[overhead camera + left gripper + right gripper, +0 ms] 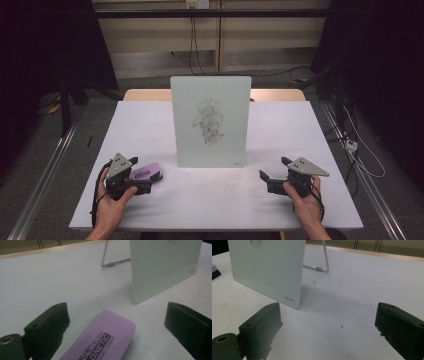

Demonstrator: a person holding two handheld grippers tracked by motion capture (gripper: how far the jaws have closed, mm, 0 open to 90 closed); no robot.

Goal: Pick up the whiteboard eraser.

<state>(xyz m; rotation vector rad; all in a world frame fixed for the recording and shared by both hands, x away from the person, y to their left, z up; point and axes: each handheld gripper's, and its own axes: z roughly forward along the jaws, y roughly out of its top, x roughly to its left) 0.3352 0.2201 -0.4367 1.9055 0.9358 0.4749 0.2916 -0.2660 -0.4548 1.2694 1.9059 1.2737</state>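
Reaching: left tool [117, 322] hovers over the purple magnetic whiteboard eraser [105, 340], jaws wide apart, not touching it.
Eraser place: flat on the white counter [215, 200], near the front left, just left of the standing glass whiteboard [210, 121].
Handling: likely light, with a stiff, smooth plastic shell that may slip; best pinched across its narrow width, near the middle.
Right tool [328, 325]: jaws apart, holding nothing, low over bare counter.
Board: scribbled, propped on a wire stand [110, 264]; could tip if pushed.
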